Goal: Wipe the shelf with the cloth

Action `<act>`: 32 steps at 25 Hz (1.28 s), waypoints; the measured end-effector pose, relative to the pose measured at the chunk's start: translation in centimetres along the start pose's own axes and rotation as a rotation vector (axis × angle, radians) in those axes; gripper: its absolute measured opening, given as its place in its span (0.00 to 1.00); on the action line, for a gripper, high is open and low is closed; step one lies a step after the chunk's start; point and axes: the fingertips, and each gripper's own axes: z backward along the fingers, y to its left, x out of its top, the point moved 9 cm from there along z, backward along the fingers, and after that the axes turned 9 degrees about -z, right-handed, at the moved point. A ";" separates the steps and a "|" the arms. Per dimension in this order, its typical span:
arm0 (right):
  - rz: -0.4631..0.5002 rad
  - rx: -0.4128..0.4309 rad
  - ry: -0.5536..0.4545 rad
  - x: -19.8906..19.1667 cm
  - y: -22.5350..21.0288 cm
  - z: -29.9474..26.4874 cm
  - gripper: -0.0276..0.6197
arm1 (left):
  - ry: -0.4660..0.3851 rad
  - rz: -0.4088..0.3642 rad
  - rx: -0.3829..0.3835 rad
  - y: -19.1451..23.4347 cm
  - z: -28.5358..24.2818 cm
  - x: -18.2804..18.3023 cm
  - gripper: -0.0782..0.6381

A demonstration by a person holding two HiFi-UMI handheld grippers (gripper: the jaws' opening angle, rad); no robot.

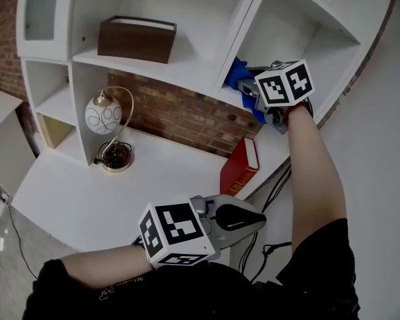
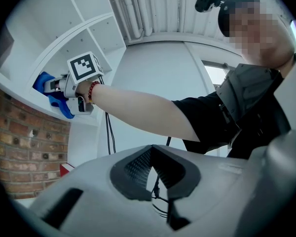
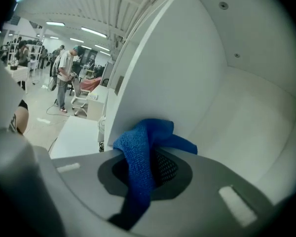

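- Firmly closed on the blue cloth point(image 3: 140, 149), the right gripper point(image 3: 153, 168) has its jaws pinching the fabric, which bunches above them and hangs down in front of them.
- From the head view, this gripper point(image 1: 259, 97) is raised at arm's length into the right-hand compartment of the white shelf point(image 1: 307, 42), with the cloth point(image 1: 236, 73) low in that compartment, beside the upright divider.
- The bunched end of the cloth lies against the shelf's pale inner wall point(image 3: 237, 93).
- The left gripper point(image 2: 152, 171) has its jaws drawn together with nothing between them.
- It sits low, near the person's body, above the edge of the white tabletop point(image 1: 87, 199), well apart from the cloth.
- A red book point(image 1: 241, 166) leans on the tabletop below the raised arm.
- A globe lamp point(image 1: 105, 116) stands on the tabletop at the left, in front of a brick wall point(image 1: 183, 115).
- A brown box point(image 1: 137, 39) rests on the shelf board above the lamp.
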 end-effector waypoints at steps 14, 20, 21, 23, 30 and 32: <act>-0.108 -0.110 0.132 0.4 0.2 -0.5 0.10 | 0.022 0.027 -0.062 0.8 -3.2 -1.5 0.11; -0.131 -0.121 0.135 -0.4 -0.8 0.6 0.10 | 0.032 0.029 -0.058 1.3 -4.2 -1.8 0.11; -0.133 -0.127 0.135 -0.6 -1.0 0.7 0.10 | 0.033 0.029 -0.059 1.4 -4.4 -1.9 0.11; -0.136 -0.139 0.137 -0.9 -1.3 1.0 0.10 | 0.036 0.024 -0.064 1.6 -4.7 -2.0 0.11; -0.159 -0.183 0.150 -2.4 -2.9 2.4 0.10 | 0.032 0.033 -0.092 1.5 -5.9 -2.3 0.11; -0.171 -0.201 0.156 -2.8 -3.3 2.8 0.10 | 0.027 0.037 -0.096 1.5 -6.0 -2.3 0.11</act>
